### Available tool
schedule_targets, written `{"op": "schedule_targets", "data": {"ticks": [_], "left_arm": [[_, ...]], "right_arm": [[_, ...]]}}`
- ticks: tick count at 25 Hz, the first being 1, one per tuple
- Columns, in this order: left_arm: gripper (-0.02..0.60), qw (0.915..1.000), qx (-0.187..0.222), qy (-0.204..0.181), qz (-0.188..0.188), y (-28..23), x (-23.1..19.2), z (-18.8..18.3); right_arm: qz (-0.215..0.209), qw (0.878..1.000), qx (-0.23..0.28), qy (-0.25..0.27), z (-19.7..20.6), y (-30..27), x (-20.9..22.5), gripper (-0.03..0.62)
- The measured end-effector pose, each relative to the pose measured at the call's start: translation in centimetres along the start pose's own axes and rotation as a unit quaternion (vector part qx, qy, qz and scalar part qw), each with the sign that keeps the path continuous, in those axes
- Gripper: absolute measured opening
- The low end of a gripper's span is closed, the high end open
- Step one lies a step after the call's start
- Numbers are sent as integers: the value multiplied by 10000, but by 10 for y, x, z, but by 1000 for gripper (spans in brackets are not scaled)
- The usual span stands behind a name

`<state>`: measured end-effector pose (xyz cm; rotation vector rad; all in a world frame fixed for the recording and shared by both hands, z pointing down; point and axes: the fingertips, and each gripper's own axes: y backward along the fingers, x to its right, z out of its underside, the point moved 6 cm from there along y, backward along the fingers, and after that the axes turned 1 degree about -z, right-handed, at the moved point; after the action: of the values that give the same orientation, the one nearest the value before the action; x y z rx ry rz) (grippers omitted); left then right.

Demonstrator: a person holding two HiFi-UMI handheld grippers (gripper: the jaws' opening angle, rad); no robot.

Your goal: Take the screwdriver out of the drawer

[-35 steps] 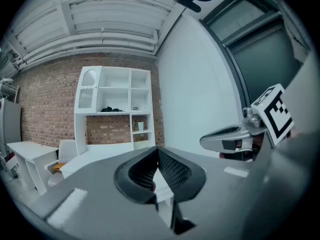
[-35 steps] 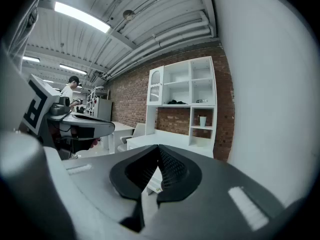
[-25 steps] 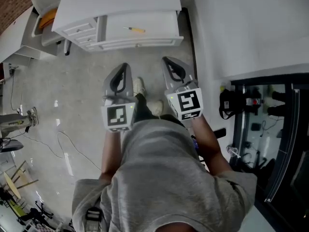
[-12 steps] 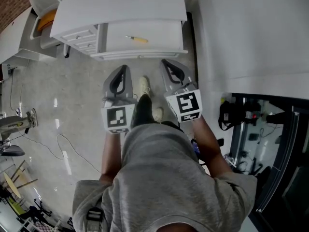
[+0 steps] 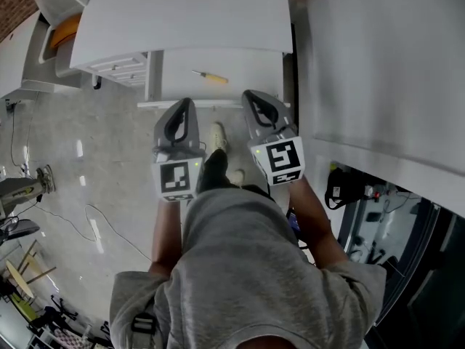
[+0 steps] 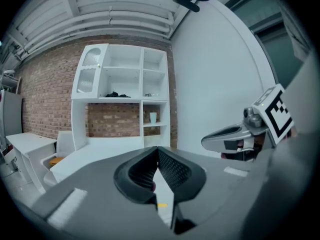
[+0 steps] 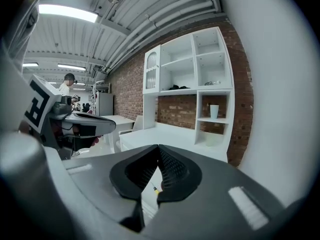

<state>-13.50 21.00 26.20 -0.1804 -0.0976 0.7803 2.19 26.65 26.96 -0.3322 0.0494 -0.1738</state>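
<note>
Closed jaws on both tools: the left gripper point(image 5: 186, 102) and the right gripper point(image 5: 248, 94) each have their tips pressed together with nothing between them. One screwdriver point(image 5: 208, 76), with a yellow handle and a thin metal shaft, lies flat and slightly slanted on the floor of a single open drawer point(image 5: 251, 67), nearer its left half and with nothing touching it. Both grippers hover side by side just short of the drawer's front edge, pointing toward it, with the screwdriver ahead of the gap between them. The drawer belongs to a white cabinet point(image 5: 182, 13), which has a stack of smaller closed drawers at its left. The person's two shoes point(image 5: 216, 133) stand on a grey concrete floor point(image 5: 109, 144) below. By my judgement the drawer already stands open, while opening a jaw, gripping the screwdriver and lifting it out all remain.
</note>
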Motion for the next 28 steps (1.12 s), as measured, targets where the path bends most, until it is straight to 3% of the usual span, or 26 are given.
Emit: {"op": "schedule_targets", "data": {"ticks": [14,28], "left_arm": [[12,9990,-366,263,29,-90,-82,23],[12,9929,-928,714,-196,-131,-113,83]], "right_arm": [[-209,9983,-540,-14,-4,-127,25,3],[-683,9893,-1289,5,44,-204,34,3]]}}
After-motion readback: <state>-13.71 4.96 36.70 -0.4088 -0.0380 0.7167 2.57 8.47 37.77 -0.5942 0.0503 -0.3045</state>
